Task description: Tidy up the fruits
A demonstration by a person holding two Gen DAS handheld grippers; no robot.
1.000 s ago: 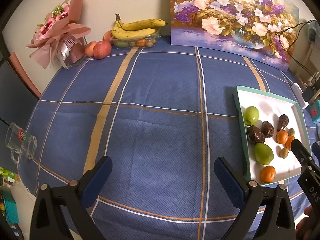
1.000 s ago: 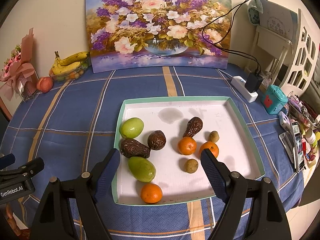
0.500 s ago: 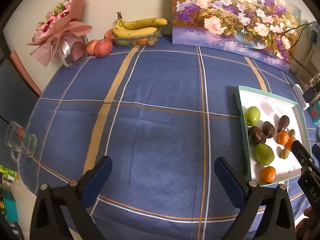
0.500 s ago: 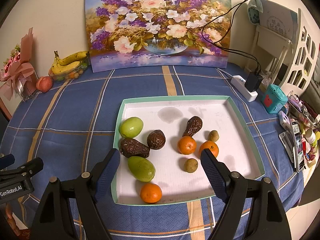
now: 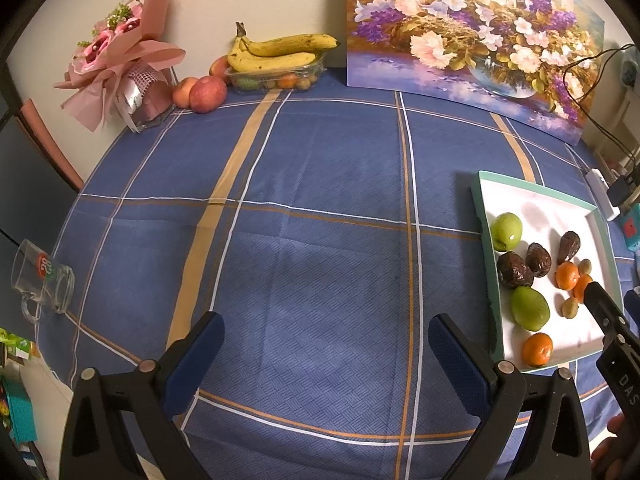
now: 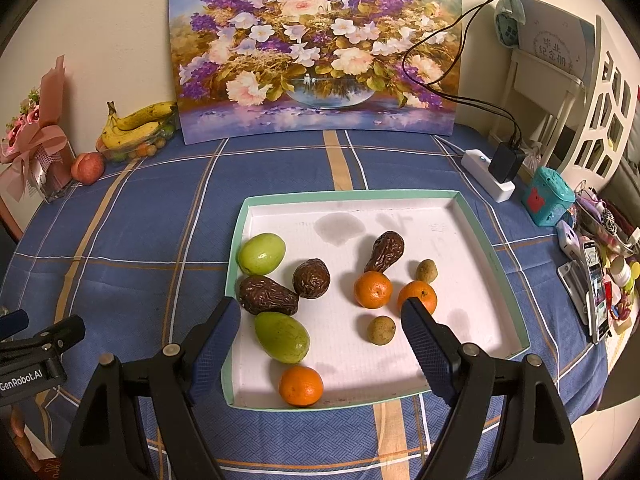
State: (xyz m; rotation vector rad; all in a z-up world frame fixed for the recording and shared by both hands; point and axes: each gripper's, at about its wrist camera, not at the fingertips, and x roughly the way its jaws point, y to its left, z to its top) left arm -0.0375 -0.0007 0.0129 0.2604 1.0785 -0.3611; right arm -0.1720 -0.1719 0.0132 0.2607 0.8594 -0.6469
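A white tray with a green rim [image 6: 460, 240] lies on the blue checked cloth. It holds two green fruits [image 6: 262, 253], three dark wrinkled fruits [image 6: 269, 295], three oranges [image 6: 373, 289] and small brown fruits [image 6: 381, 330]. My right gripper [image 6: 322, 328] is open and empty above the tray's near half. My left gripper [image 5: 326, 344] is open and empty over bare cloth, left of the tray [image 5: 532, 196]. The right gripper's finger [image 5: 602, 304] shows at the left wrist view's right edge.
Bananas on a clear box of small fruit [image 5: 276, 60] and apples [image 5: 207, 94] sit at the far wall beside a pink bouquet [image 5: 120, 64]. A flower painting [image 6: 316, 60] leans on the wall. A glass mug [image 5: 40, 280] lies at the left edge. A power strip [image 6: 486, 174] and clutter sit right.
The left wrist view has shifted slightly, with the scene drifting right and down. The right gripper holds nearly still over the tray. Both stay open.
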